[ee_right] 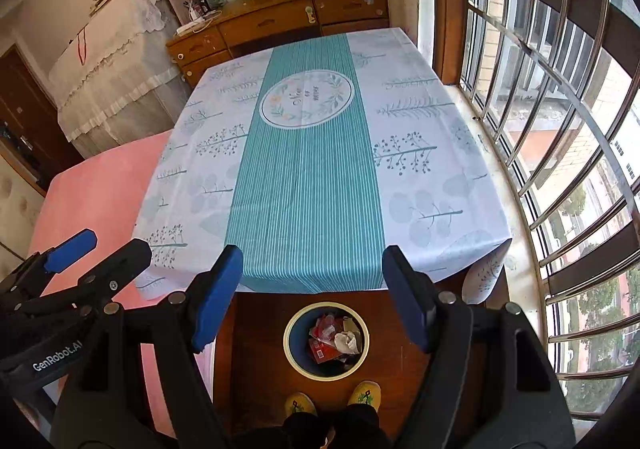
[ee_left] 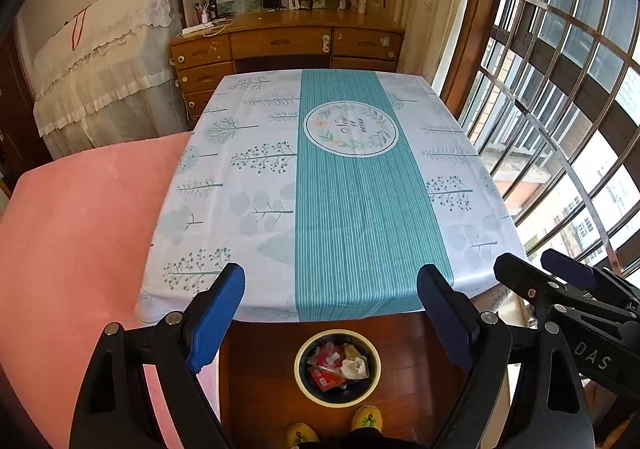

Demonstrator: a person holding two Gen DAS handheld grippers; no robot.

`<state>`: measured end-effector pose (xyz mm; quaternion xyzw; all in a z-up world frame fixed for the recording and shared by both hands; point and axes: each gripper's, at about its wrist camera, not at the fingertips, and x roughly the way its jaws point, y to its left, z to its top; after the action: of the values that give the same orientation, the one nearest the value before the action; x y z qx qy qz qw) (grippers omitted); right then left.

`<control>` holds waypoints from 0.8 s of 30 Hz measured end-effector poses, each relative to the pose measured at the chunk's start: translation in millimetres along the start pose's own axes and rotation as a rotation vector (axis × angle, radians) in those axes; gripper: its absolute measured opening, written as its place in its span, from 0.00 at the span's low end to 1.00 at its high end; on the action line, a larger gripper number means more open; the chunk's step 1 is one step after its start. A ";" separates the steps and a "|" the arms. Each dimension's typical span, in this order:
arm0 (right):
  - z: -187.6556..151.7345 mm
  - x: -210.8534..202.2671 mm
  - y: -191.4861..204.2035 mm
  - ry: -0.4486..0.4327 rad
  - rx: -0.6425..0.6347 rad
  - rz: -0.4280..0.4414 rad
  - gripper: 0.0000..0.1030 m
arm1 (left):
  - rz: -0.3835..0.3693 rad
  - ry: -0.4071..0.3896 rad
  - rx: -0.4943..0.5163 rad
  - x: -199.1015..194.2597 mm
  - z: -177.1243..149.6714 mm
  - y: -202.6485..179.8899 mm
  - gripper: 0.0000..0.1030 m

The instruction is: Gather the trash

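Note:
A round bin with a cream rim (ee_left: pixel 298 365) (ee_right: pixel 287 341) stands on the wooden floor just below the table's near edge. Inside it lie red wrappers (ee_left: pixel 326 369) (ee_right: pixel 322 349) and a crumpled white paper (ee_left: pixel 356 367) (ee_right: pixel 348 341). My left gripper (ee_left: pixel 332 313) hangs open above the bin, nothing between its blue pads. My right gripper (ee_right: pixel 314 297) is open too, likewise empty, and also shows at the right edge of the left wrist view (ee_left: pixel 540 267). The left gripper (ee_right: pixel 100 249) appears at the left of the right wrist view. The teal-and-white tablecloth (ee_left: pixel 340 209) (ee_right: pixel 304 177) shows no loose items.
A pink bed (ee_left: pixel 80 229) borders the table's left side. A wooden desk with drawers (ee_left: pixel 280 41) stands behind the table. A barred window (ee_left: pixel 560 89) runs along the right. A person's yellow slippers (ee_left: pixel 366 417) stand just before the bin.

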<state>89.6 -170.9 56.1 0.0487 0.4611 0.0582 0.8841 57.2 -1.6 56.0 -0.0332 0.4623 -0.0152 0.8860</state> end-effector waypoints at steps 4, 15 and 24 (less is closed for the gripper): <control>4.0 -16.3 2.9 -0.026 -0.019 -0.009 0.68 | 0.018 -0.020 -0.011 -11.6 0.0 -0.9 0.87; -0.2 -31.9 8.3 -0.052 -0.056 0.001 0.68 | 0.030 -0.010 -0.034 -18.4 -9.8 -2.8 0.87; -0.7 -34.0 7.7 -0.060 -0.063 0.000 0.68 | 0.040 -0.023 -0.037 -19.0 -10.4 -6.5 0.87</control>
<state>69.3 -168.3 84.3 0.0226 0.4324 0.0712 0.8986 37.8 -7.4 66.2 -0.0406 0.4528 0.0114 0.8906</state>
